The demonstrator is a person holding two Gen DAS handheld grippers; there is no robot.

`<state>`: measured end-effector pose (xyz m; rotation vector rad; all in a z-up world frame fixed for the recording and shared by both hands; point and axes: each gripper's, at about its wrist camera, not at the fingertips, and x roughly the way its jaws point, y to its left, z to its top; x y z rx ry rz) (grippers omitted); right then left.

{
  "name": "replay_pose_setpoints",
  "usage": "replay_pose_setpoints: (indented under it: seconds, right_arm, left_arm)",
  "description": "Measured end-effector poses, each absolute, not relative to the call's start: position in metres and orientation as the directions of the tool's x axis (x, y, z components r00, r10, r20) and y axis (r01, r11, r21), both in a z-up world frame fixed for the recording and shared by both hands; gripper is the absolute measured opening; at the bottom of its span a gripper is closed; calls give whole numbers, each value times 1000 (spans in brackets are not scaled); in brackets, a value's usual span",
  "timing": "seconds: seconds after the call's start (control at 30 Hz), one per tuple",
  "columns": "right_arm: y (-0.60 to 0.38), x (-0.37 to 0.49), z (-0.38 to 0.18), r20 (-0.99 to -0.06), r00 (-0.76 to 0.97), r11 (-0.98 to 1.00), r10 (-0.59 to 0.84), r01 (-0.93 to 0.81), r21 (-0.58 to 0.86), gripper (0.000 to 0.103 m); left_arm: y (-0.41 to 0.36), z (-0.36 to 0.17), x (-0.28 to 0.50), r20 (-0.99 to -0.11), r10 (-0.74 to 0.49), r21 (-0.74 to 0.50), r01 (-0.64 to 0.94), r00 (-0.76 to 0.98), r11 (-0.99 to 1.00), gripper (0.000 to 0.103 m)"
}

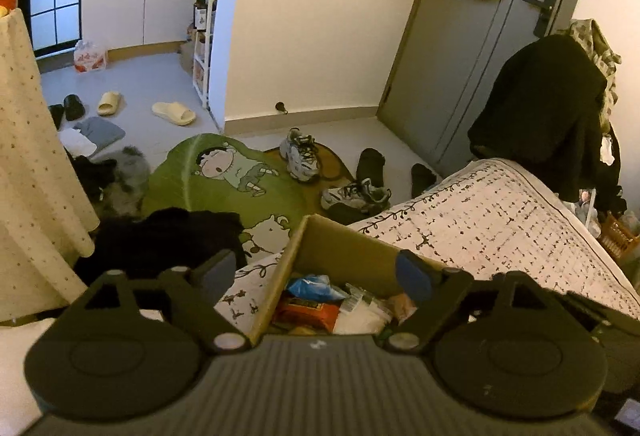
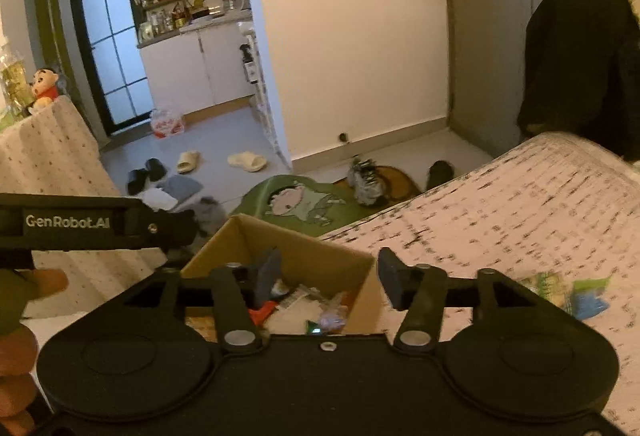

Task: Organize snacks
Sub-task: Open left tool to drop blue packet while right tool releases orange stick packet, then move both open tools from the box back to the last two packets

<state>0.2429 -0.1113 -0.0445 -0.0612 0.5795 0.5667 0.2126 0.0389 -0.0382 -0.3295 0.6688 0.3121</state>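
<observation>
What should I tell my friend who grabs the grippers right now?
Left gripper: jaws open, nothing held, over the brown cardboard box.
Right gripper: jaws open, empty, also at the box.
Box sits on the bed with the patterned white cover. Inside: a blue crinkly packet, an orange packet and pale wrappers.
Done: several snacks are in the box.
Left: a green-and-blue snack packet lies on the bed, right of the box. Probably pick it up next and drop it in.
</observation>
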Motion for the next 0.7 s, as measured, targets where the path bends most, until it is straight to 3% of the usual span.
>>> replay_pose_setpoints:
  seconds: [0.17,0.2,0.3,0.33,0.43,0.7]
  right_arm:
    - [-132,243,-28,-514,731,866,449,-498,49,81]
    - [-138,244,-25,-510,743,875,434,-483,40,88]
    - [-156,244,-18,-498,770,898,399,-438,42,97]
    - [-162,245,-16,-499,773,903,391,-427,48,97]
    - [-180,248,-17,-513,787,924,343,-380,35,103]
    - [-222,254,-16,-524,810,955,262,-296,20,103]
  left_arm:
    - [36,-33,209,-664,155,-183,-361,731,915,87]
    - [35,-31,207,-664,150,-185,-356,732,916,89]
    - [32,-26,202,-655,145,-181,-341,741,922,97]
    - [31,-23,201,-650,147,-178,-338,746,924,103]
    - [29,-18,197,-629,133,-203,-327,766,923,103]
    - [16,-12,193,-574,91,-303,-314,814,900,103]
